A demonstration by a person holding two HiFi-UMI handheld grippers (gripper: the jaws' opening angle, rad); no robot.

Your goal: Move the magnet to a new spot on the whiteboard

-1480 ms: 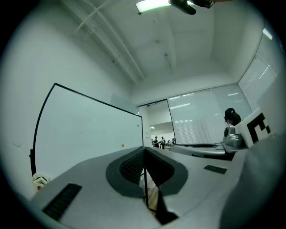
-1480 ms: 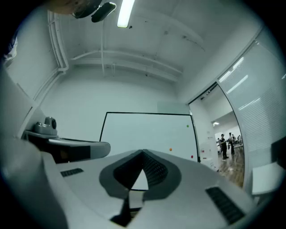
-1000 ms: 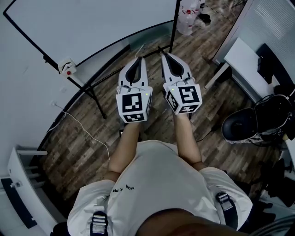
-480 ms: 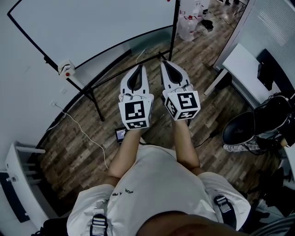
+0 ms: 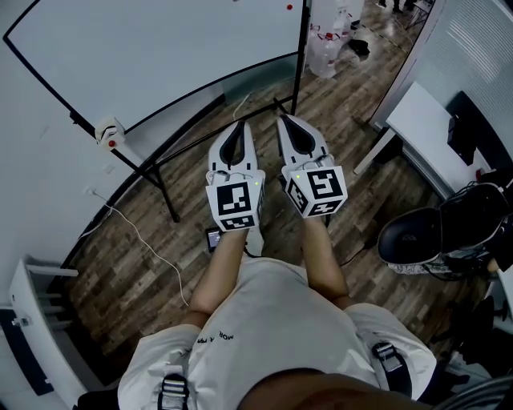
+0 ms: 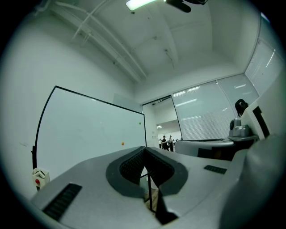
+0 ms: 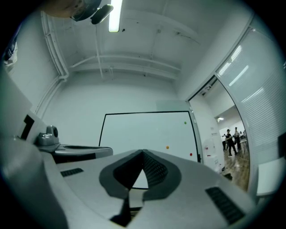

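Note:
The whiteboard (image 5: 160,48) stands on a black stand ahead of me, seen from above in the head view. A red magnet (image 5: 289,7) sits near its right edge. In the right gripper view the whiteboard (image 7: 143,129) carries a green magnet (image 7: 185,122), an orange magnet (image 7: 167,146) and a red magnet (image 7: 191,154) on its right side. The left gripper view shows the orange magnet (image 6: 122,143) and the green magnet (image 6: 139,123). My left gripper (image 5: 238,128) and right gripper (image 5: 282,120) are held side by side, well short of the board. Both are shut and empty.
The stand's black legs (image 5: 164,192) spread over the wooden floor. A wall box with a red button (image 5: 108,132) and a white cable (image 5: 144,240) are at left. A white table (image 5: 425,120) and a black chair (image 5: 413,232) stand at right. A phone (image 5: 214,238) lies on the floor.
Both grippers have shifted a little and sunk slightly, still side by side and shut. The head view has tilted, so more of the whiteboard and its red magnet show.

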